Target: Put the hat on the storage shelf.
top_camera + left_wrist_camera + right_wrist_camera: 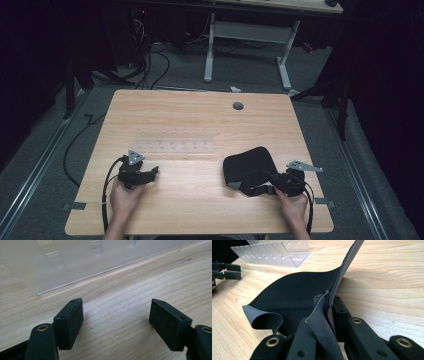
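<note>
A black flexible mat [247, 167] with a grey underside lies on the wooden table [200, 115], at its right front. My right gripper [270, 181] is shut on the mat's near edge; in the right gripper view the mat [297, 293] is pinched between the jaws and lifted into a fold, with a corner curled over at the left. My left gripper [150, 174] rests at the table's left front, open, its pads [71, 320] spread over bare wood with nothing between them.
A clear plastic rack with slots [172, 142] lies across the table's middle, just beyond my left gripper; its edge [75, 267] is close ahead in the left gripper view. A grey cable hole [238, 106] sits near the far edge. Another desk stands behind.
</note>
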A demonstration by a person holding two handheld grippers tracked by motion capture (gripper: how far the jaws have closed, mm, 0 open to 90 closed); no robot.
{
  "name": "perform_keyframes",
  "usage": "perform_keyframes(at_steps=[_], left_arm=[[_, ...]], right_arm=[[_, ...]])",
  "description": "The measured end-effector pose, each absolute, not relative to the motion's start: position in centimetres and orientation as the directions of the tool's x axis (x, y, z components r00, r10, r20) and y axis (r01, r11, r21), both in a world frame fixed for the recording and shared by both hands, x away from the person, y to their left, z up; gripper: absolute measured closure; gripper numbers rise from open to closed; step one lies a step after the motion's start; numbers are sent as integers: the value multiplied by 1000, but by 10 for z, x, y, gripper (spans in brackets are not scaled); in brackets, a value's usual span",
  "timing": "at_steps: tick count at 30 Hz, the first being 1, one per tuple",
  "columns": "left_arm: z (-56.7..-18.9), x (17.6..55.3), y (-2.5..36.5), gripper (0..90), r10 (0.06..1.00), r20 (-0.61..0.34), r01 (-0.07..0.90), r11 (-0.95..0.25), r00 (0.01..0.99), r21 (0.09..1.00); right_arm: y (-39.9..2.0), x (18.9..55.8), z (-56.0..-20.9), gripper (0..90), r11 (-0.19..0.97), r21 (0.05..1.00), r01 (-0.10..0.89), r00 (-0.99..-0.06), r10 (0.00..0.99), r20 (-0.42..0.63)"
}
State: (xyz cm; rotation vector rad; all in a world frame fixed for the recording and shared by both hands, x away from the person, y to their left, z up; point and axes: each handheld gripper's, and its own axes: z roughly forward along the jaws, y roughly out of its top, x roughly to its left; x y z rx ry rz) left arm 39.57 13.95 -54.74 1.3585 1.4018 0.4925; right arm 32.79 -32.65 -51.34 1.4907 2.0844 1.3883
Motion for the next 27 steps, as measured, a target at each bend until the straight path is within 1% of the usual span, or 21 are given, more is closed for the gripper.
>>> perform_keyframes(at_steps=[7, 8, 17, 21, 27], left_arm=[[-547, 396, 139, 258, 892, -399, 452, 272, 213, 849], [-548, 396, 138, 241, 895, -395, 451, 272, 206, 850], [-548, 397, 138, 232, 896, -394, 453, 270, 205, 850], [-547, 398, 139, 247, 892, -403, 450, 281, 202, 848], [-546, 394, 137, 247, 885, -403, 449, 271, 232, 852]], right_arm=[[-327, 324, -510, 845, 36, 789, 614, -451, 836, 313], [-327, 323, -509, 846, 41, 793, 608, -454, 837, 306], [-328, 318, -498, 845, 39, 803, 595, -457, 838, 298], [-328, 315, -492, 845, 27, 816, 578, -465, 832, 302], [-324, 312, -482, 845, 25, 826, 563, -482, 822, 303]])
